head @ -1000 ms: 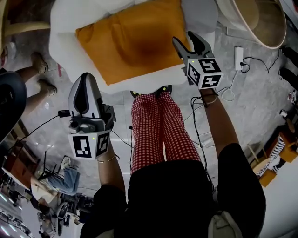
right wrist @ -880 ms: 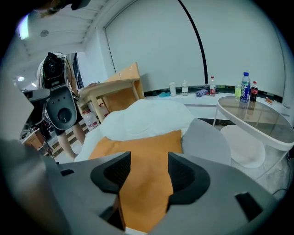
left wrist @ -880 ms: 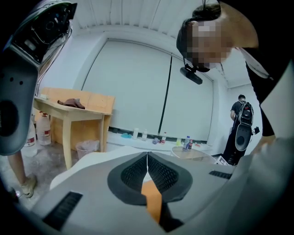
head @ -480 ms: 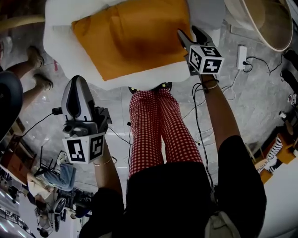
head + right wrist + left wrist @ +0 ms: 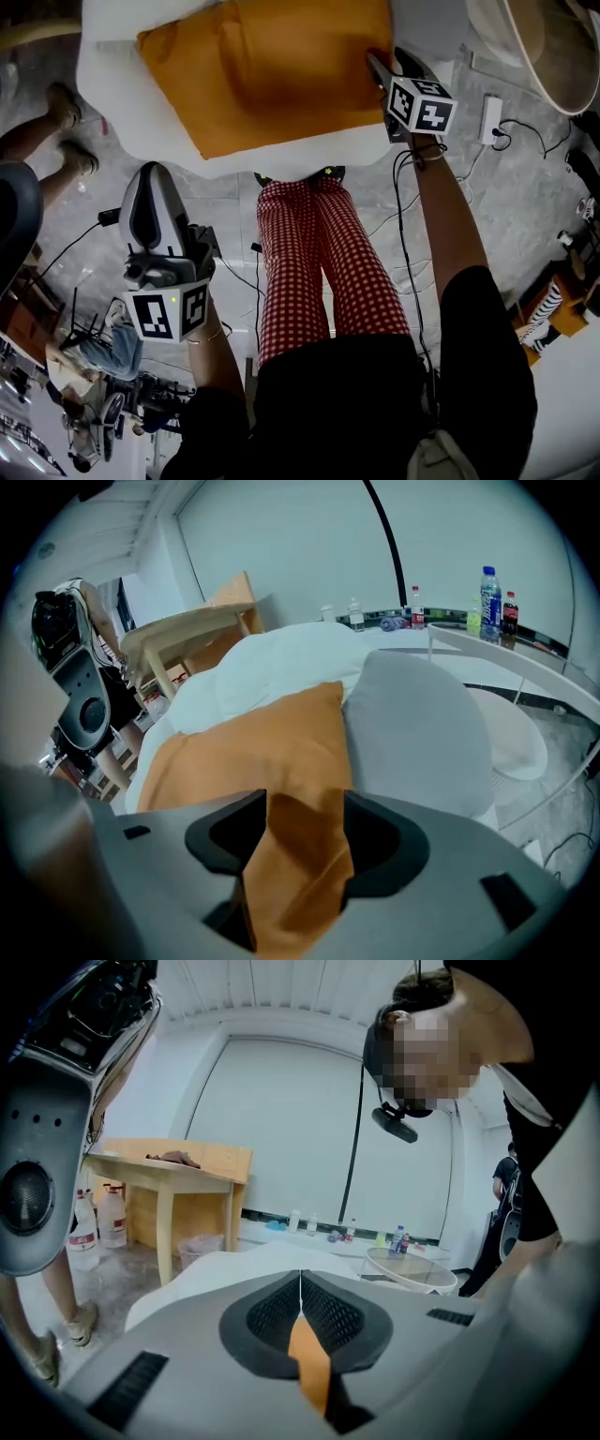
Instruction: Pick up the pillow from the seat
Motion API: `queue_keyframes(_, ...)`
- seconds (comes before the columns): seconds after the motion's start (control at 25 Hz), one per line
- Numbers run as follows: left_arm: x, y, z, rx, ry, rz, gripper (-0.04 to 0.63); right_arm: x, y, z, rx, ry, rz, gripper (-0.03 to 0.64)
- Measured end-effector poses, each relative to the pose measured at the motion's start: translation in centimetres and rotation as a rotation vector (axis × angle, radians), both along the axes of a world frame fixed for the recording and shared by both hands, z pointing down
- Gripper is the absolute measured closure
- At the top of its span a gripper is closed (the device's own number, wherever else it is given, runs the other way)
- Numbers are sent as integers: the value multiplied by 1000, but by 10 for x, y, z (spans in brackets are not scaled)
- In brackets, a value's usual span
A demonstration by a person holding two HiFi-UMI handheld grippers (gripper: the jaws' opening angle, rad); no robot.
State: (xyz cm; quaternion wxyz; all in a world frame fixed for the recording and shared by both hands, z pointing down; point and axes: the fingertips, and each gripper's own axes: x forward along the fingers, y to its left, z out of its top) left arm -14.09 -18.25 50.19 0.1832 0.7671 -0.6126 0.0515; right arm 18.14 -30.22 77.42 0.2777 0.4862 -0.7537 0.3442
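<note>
An orange pillow [image 5: 272,75] lies on the white seat [image 5: 122,103]. My right gripper [image 5: 392,64] is at the pillow's near right corner and stands open. In the right gripper view the orange pillow [image 5: 253,752] fills the gap of the right gripper [image 5: 305,817], with its corner between the two spread jaws. My left gripper [image 5: 152,173] is shut and holds nothing. It hangs over the floor in front of the seat's left side, apart from it. In its own view the left gripper [image 5: 300,1279] shows closed pads with a thin orange sliver behind the seam.
A grey cushion [image 5: 412,733] leans beside the pillow on the right. The person's legs in red checked trousers [image 5: 319,253] stand right against the seat. Cables and a power strip [image 5: 490,117] lie on the floor at right. Another person's feet [image 5: 66,103] are at left. A wooden table [image 5: 178,1162] stands beyond.
My right gripper has come down onto the pillow's right corner, which now sits between its jaws. The left gripper has sunk a little and stays shut.
</note>
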Motion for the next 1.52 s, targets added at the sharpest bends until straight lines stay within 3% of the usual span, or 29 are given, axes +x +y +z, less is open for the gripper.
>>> queue_keyframes(0.32,-4,7,8,-11,-6,-9,584,-3,-1,22,-12,-28,-3,367)
queue_keyframes(0.56,-8,9,18,-18,42,-37,584,-4,-2,27,-38,-101,42,376)
queue_keyframes(0.68,-9,7,20,-8,52,-41,584,-7,-2,25,-30,-76,13,435)
queue_keyframes(1.08,-23,8,41,-28,-9,-24,584,-14,4,16,55,59,-39,553)
queue_keyframes(1.32,-38,7,68,-53,-2,-37,584,-15,8,10,87,111,-43,578)
queue_keyframes(1.52,-52,11,113,-147,-37,-41,584,-10,11,2,86,109,-15,578)
